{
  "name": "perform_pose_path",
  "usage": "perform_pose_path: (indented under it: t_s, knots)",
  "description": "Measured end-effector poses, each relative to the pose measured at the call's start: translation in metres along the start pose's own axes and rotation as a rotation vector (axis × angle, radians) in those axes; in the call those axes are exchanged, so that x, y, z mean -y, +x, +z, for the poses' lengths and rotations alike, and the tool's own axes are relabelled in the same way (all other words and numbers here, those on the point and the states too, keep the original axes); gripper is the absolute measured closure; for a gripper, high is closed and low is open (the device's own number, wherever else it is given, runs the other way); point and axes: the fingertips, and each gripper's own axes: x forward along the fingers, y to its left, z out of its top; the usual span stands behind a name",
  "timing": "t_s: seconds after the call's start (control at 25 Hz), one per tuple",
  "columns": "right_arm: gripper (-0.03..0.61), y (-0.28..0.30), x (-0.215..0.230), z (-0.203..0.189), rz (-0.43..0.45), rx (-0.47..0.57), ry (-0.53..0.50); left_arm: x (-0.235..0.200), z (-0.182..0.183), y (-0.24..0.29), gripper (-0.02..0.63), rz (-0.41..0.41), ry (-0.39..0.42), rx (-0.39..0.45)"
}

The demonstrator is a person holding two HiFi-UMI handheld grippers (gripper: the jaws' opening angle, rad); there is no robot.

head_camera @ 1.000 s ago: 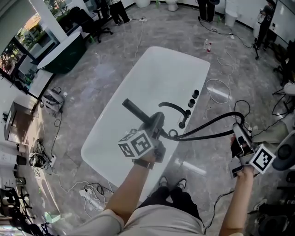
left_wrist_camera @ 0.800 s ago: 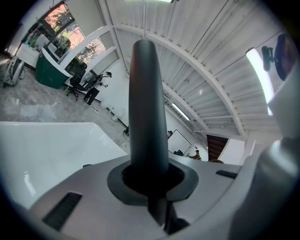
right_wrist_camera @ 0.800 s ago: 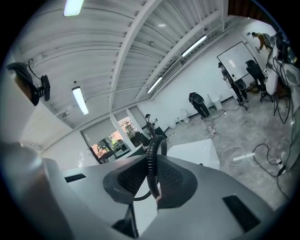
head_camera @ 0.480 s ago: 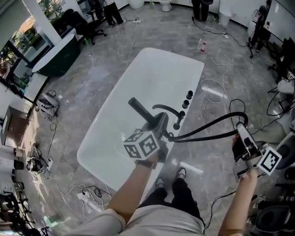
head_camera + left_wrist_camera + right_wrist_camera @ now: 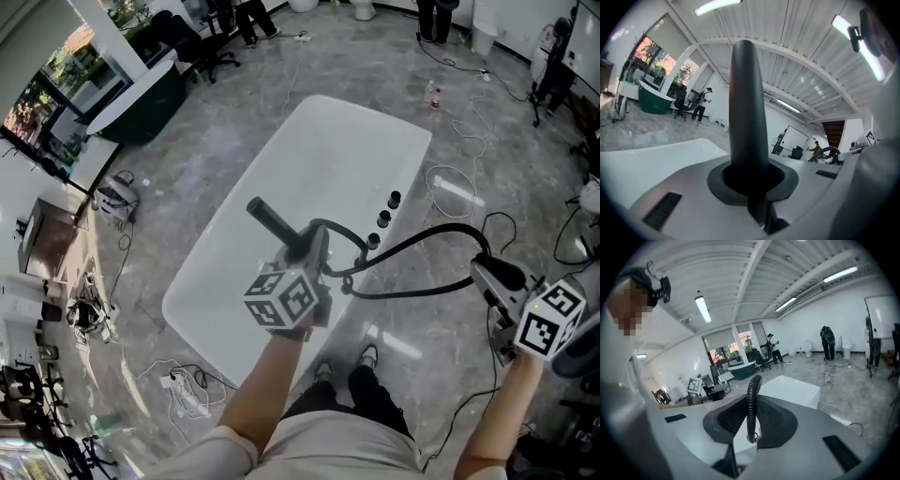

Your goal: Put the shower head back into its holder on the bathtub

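The black shower head is clamped by its handle in the left gripper. It is held up over the white bathtub, close to the rim knobs, apparently so it can be steered to its holder. The right gripper pinches the ribbed hose out to the side, probably so its slack cannot tug the head.
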Motion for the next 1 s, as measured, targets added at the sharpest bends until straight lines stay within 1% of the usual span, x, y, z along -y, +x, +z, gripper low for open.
perform_pose_path:
  t_s: [0.12, 0.24, 0.32, 0.4, 0.56, 0.64, 0.68, 0.72, 0.84, 0.92, 1.0]
  knots:
    - [0.511, 0.006, 0.009, 0.004, -0.077, -0.068, -0.145, -0.011, 0.010, -0.007, 0.574, 0.059, 0.021, 0.030]
    - [0.511, 0.014, 0.013, 0.012, -0.149, -0.106, -0.269, -0.019, 0.012, -0.011, 0.574, 0.088, 0.021, 0.044]
    - [0.511, 0.025, 0.012, 0.012, -0.181, -0.115, -0.325, -0.024, 0.010, -0.012, 0.574, 0.103, 0.020, 0.042]
    - [0.511, 0.038, 0.007, 0.009, -0.163, -0.098, -0.327, -0.030, 0.008, -0.014, 0.574, 0.113, 0.029, 0.035]
    - [0.511, 0.057, 0.002, -0.004, -0.120, -0.051, -0.268, -0.040, 0.007, -0.020, 0.574, 0.126, 0.099, 0.020]
    - [0.511, 0.059, 0.006, -0.009, -0.144, -0.030, -0.249, -0.045, 0.005, -0.023, 0.574, 0.125, 0.125, 0.010]
    - [0.511, 0.057, 0.009, -0.011, -0.178, -0.042, -0.265, -0.047, 0.003, -0.023, 0.574, 0.123, 0.131, 0.006]
    - [0.511, 0.055, 0.012, -0.013, -0.220, -0.075, -0.303, -0.048, 0.002, -0.024, 0.574, 0.118, 0.130, 0.004]
    - [0.511, 0.043, 0.011, -0.013, -0.325, -0.193, -0.449, -0.046, 0.002, -0.021, 0.574, 0.093, 0.121, 0.007]
    - [0.511, 0.034, 0.008, -0.008, -0.366, -0.217, -0.500, -0.042, 0.001, -0.019, 0.574, 0.077, 0.121, 0.007]
    - [0.511, 0.034, 0.005, -0.004, -0.380, -0.221, -0.524, -0.039, 0.001, -0.015, 0.574, 0.069, 0.121, 0.005]
